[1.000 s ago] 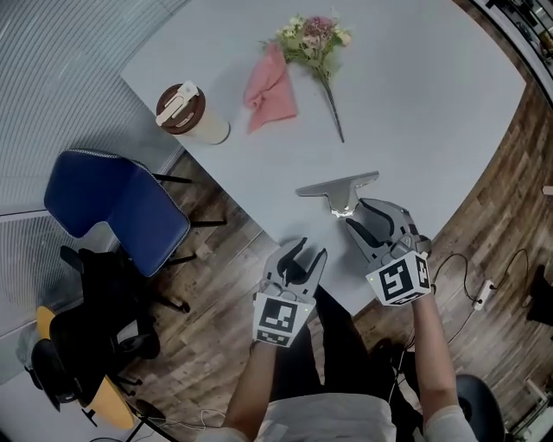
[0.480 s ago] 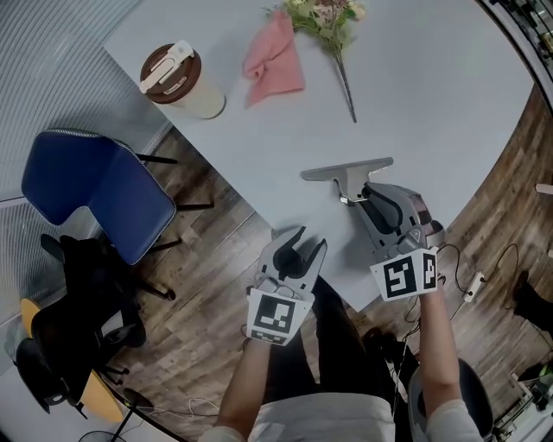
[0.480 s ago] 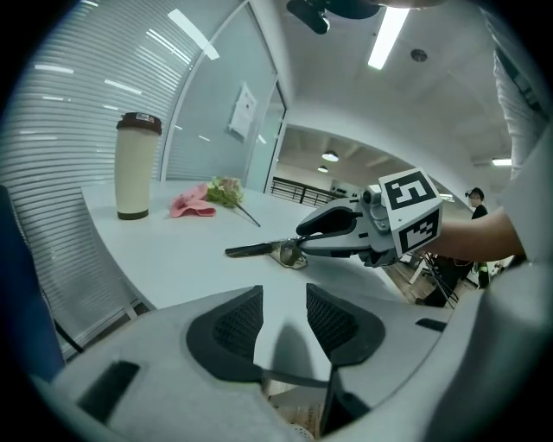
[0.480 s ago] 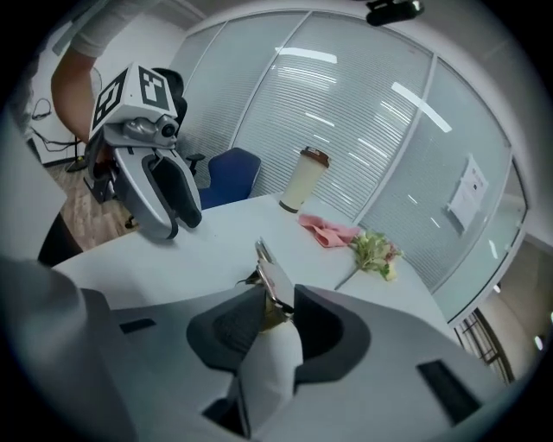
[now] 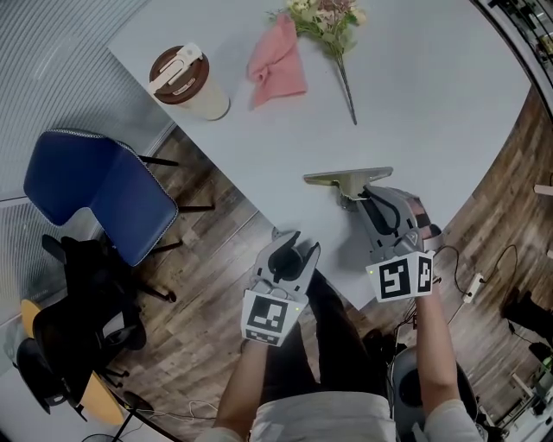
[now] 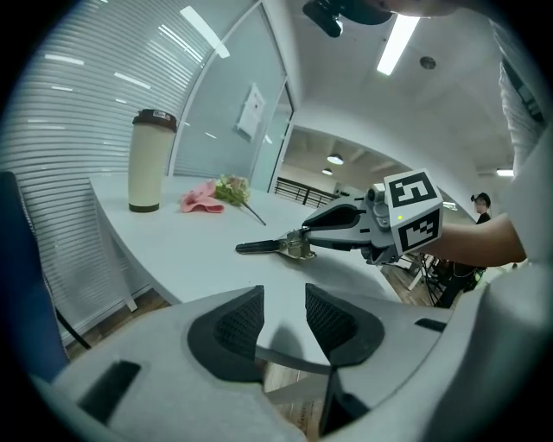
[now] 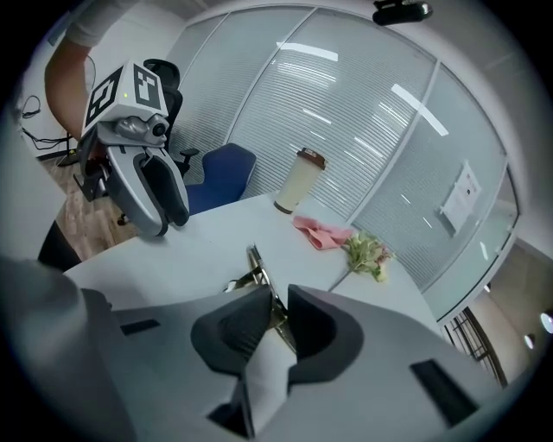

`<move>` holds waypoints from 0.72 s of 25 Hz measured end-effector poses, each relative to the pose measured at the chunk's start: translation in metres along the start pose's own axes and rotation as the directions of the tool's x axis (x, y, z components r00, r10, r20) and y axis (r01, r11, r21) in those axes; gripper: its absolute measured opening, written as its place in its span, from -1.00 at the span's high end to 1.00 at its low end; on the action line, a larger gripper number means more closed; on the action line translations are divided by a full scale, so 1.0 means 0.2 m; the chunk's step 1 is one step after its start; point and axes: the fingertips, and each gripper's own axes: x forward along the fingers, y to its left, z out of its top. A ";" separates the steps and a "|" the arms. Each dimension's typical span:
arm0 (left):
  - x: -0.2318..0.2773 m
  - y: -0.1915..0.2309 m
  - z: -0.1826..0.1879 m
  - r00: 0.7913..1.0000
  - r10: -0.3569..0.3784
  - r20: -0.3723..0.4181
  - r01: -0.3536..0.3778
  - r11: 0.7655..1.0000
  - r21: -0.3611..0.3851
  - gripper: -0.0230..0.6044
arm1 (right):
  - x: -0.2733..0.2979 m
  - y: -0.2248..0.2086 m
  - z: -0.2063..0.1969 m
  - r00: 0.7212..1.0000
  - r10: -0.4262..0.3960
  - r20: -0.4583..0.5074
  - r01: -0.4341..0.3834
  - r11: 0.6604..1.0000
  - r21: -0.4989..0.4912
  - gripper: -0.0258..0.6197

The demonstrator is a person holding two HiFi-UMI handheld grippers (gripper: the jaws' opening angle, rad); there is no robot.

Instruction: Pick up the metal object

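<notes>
Here, from the head view, a blue chair (image 5: 95, 203) stands on the wooden floor (image 5: 216, 337) at about nine o'clock, off the edge of the pale table (image 5: 432, 86). At eleven o'clock a cream cup (image 5: 186, 82) with a brown lid stands upright near the table's left edge. Toward twelve o'clock a pink cloth (image 5: 276, 62) lies crumpled, and just beside it at its one o'clock lies a small bunch of flowers (image 5: 333, 22), the stem running down toward five o'clock.

At six o'clock the left gripper (image 5: 298, 246) hovers over the floor, just short of the table's near edge. In its own view, the left gripper (image 6: 283, 302) has its jaws apart with nothing between them.

Right of centre, at about three o'clock, the metal object (image 5: 350, 179) sits near the table's near edge, well apart from the cup, cloth and flowers. It is T-shaped, its flat bar running nine to three o'clock and its short stem pointing to five o'clock. Whether it rests on the table or is just clear of it cannot be told.

The right gripper (image 5: 363, 197) reaches in from four o'clock. Seen from the right gripper (image 7: 276, 306) itself, the jaws are closing on the stem, the pads against it.
</notes>
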 end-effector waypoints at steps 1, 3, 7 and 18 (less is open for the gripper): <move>0.00 0.00 0.00 1.000 0.000 0.000 0.000 1.000 -0.001 0.45 | -0.01 0.00 0.00 1.000 0.000 -0.002 0.000 1.000 0.003 0.76; 0.00 -0.01 0.02 1.000 -0.002 0.003 0.002 1.000 -0.010 0.45 | -0.02 -0.01 0.01 1.000 -0.005 -0.010 0.005 1.000 0.016 0.77; -0.02 -0.04 0.03 1.000 -0.006 0.007 0.007 1.000 -0.024 0.46 | -0.05 -0.01 0.02 1.000 -0.017 -0.022 0.018 0.999 0.050 0.80; -0.03 -0.05 0.06 1.000 -0.004 -0.007 0.004 1.000 -0.002 0.46 | -0.09 -0.02 0.03 1.000 -0.016 -0.012 0.018 0.989 0.150 0.91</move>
